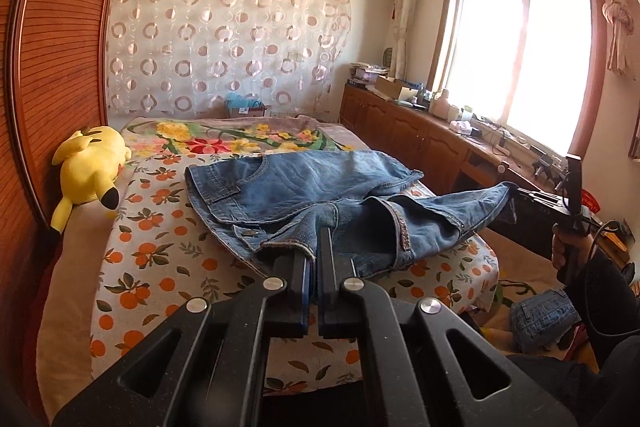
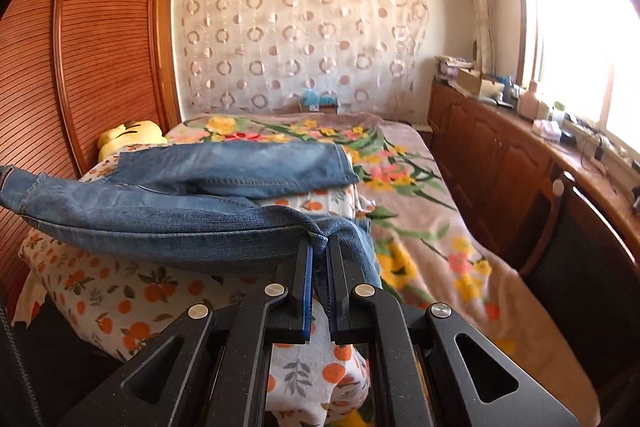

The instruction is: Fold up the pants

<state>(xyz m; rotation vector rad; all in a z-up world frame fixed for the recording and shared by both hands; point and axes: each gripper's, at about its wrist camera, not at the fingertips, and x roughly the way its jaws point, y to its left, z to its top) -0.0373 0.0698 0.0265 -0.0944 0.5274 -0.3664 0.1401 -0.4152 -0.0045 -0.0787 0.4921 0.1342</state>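
Observation:
Blue denim pants lie on a folded orange-print quilt on the bed. My left gripper is shut on the pants' near waistband edge, close to the fly button. My right gripper is shut on a hem corner of one pant leg, lifted clear of the quilt. In the left wrist view the right gripper holds that leg end out to the right, off the quilt's edge. The other leg lies flat across the quilt.
A yellow plush toy lies at the quilt's left by the wooden slatted wardrobe. A floral blanket covers the bed beyond. Wooden cabinets with clutter run under the window. More denim lies low at right.

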